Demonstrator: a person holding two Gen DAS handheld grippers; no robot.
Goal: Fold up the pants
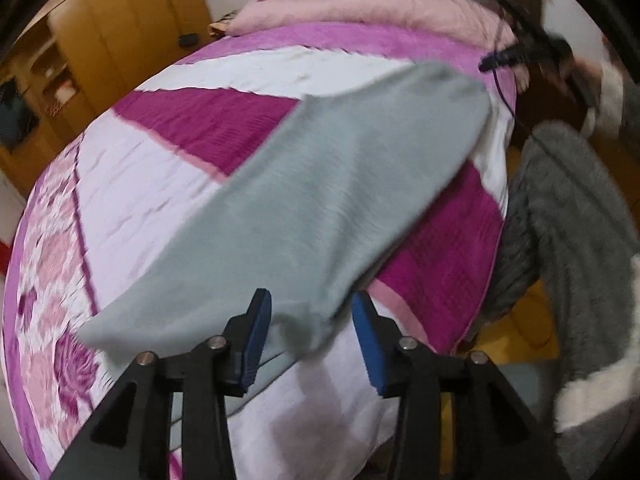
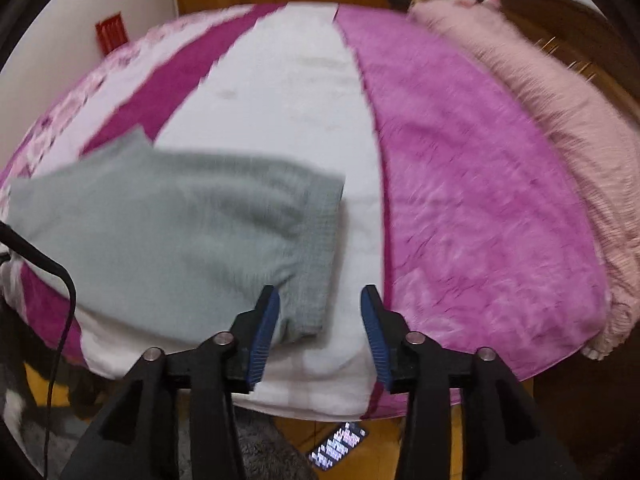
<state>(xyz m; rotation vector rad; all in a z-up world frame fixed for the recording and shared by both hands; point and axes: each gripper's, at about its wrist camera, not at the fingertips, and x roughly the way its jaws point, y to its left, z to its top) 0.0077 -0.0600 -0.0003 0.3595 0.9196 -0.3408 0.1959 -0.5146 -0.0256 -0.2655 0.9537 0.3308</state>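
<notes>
Left wrist: hand-held gripper [image 1: 312,330] part-open, unclamped over grey pants [image 1: 320,184].

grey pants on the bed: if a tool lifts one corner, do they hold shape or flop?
Likely flop: the grey pants lie limp and follow the bedspread over its edge. Probably light, thin knit. The ribbed band looks grippable rather than slippery.

Black tool [image 1: 311,322] arms, blue ribbed pads [image 1: 256,336], silver screws, grey fuzzy sleeve [image 1: 568,216]
</notes>
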